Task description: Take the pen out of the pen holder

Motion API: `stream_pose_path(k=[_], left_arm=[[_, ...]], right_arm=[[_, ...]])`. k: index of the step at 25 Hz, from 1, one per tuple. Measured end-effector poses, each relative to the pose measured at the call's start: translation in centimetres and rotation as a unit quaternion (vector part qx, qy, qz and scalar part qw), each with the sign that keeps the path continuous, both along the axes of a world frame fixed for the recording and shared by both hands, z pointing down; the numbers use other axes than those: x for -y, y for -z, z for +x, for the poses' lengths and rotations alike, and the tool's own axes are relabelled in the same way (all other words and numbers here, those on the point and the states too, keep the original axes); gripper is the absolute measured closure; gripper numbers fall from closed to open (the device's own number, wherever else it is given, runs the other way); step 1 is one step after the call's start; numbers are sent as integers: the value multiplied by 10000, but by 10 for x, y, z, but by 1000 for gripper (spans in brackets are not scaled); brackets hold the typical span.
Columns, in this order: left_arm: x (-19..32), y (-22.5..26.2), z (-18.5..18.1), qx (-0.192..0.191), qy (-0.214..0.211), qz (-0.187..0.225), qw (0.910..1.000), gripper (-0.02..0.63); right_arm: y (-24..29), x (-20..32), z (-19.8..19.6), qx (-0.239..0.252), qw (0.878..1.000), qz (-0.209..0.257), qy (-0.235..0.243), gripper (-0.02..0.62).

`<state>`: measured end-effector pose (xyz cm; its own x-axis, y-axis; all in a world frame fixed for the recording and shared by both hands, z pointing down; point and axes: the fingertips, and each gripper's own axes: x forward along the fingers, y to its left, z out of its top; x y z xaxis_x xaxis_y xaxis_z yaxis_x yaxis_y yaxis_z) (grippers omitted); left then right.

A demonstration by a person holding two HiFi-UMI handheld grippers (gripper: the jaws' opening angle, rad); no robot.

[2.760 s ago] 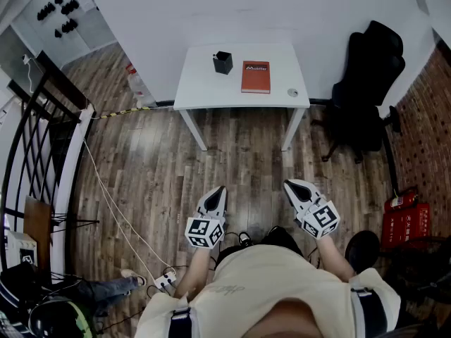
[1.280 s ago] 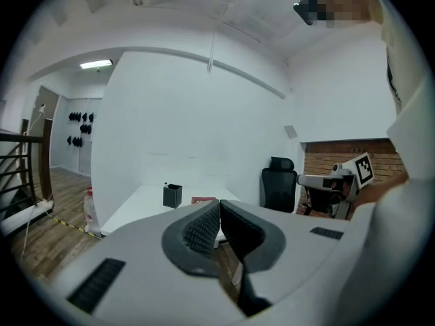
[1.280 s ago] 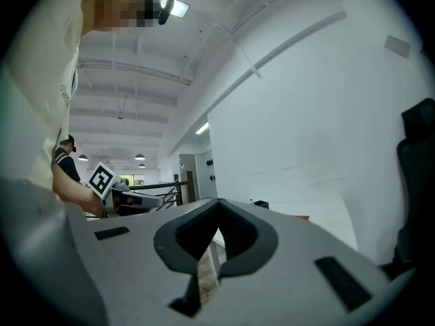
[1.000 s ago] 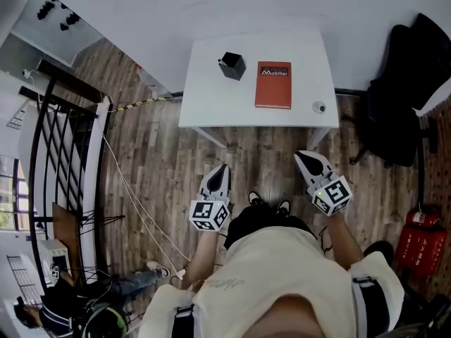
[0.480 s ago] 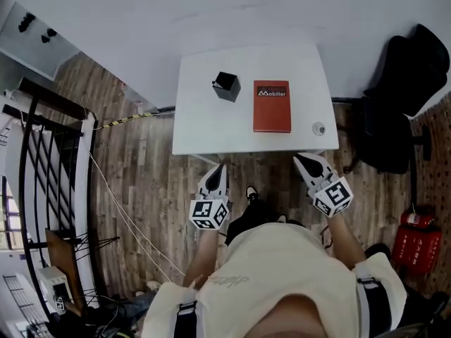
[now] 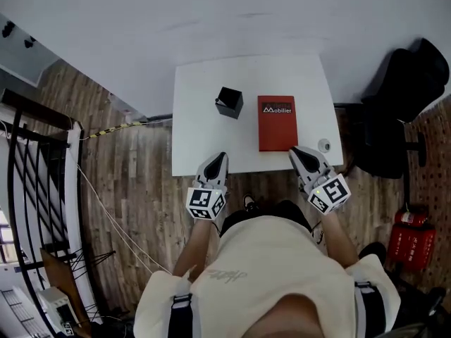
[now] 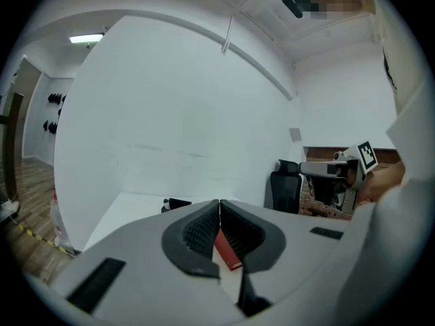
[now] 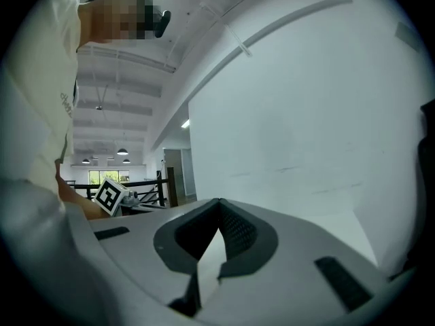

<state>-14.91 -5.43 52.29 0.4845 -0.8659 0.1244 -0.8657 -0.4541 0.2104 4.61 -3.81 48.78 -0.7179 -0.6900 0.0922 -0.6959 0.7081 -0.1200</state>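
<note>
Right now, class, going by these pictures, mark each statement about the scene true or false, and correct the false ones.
1. The pen holder stands left of the red book on the white table. True.
2. The left gripper is gripping the pen holder. False: its fingers are shut on nothing, at the table's near edge, apart from the holder.
3. A black chair stands to the right of the table. True.
4. The red book lies on the floor. False: it lies flat on the table.
5. The right gripper has its fingers spread wide. False: they are together, with nothing held.
</note>
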Motion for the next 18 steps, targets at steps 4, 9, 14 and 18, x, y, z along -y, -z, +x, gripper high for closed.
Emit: stream_pose_path(k=[4,9,14,18], left_arm=[[26,-3,-3,-31,-110,-61,9999,588],[57,-7,-2,37,-71,-121,9999,588],[95,-14,1,151,199,-283,9993,588],[128,-11,-2,62,542,-411,9977,588]], right_arm=[[-9,16,-1,-89,9998,-166,-85,589],[-18,48,7,-82,9995,-293,-100,589],[-28,94,4,-179,9993,-251,225,589],[-23,134,2,-354,9972,-57,652,589]])
